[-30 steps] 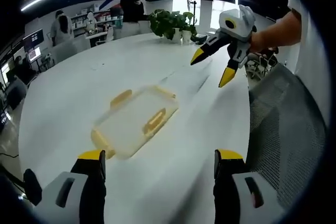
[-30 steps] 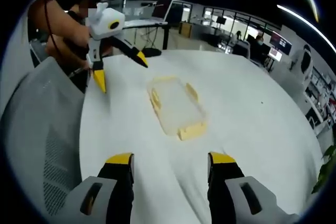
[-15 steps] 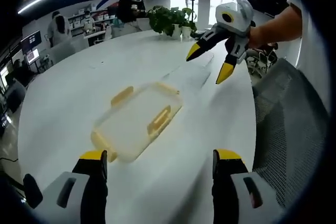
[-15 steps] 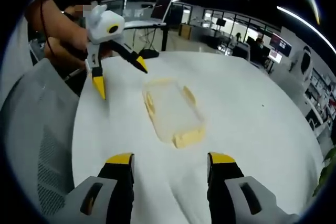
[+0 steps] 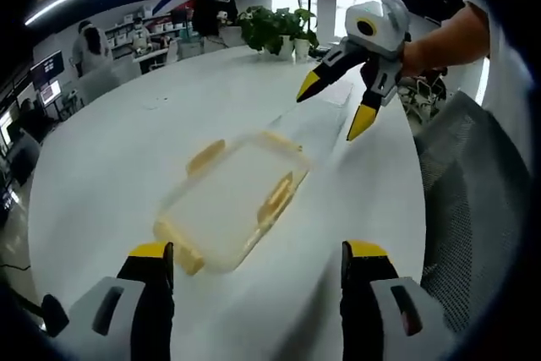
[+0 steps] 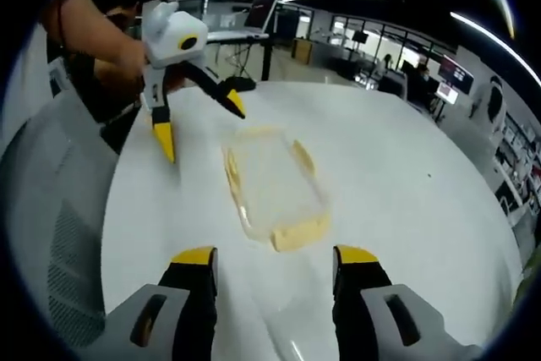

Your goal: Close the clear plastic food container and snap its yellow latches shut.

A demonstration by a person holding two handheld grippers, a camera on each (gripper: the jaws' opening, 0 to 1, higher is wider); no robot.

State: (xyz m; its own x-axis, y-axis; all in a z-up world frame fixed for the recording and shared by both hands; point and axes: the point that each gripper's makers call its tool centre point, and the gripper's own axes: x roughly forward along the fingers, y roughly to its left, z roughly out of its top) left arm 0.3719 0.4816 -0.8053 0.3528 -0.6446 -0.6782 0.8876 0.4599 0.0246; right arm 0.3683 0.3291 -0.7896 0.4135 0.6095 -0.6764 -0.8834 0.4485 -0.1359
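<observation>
A clear plastic food container (image 5: pixel 230 207) with yellow latches (image 5: pixel 275 200) lies flat on the white table (image 5: pixel 101 150). My left gripper (image 5: pixel 259 253) is open just short of its near end and holds nothing. Beyond the container my right gripper (image 5: pixel 334 107) hovers open above a faint clear flat piece (image 5: pixel 308 120), possibly the lid. In the right gripper view the container (image 6: pixel 272 182) lies ahead of the right gripper (image 6: pixel 274 254), with a yellow latch (image 6: pixel 300 232) at its near end. The left gripper (image 6: pixel 201 130) hangs open past the container's far left corner.
A grey mesh chair (image 5: pixel 473 209) stands at the table's edge beside the person; it also appears as the chair (image 6: pixel 51 234). Potted plants (image 5: pixel 275 31) stand at the table's far side. People (image 5: pixel 93 44) and desks fill the room behind. A laptop (image 6: pixel 264 4) stands on a stand.
Both grippers have moved closer to the container, which looks larger in both views. Both stay open, and the container has not visibly moved on the table.
</observation>
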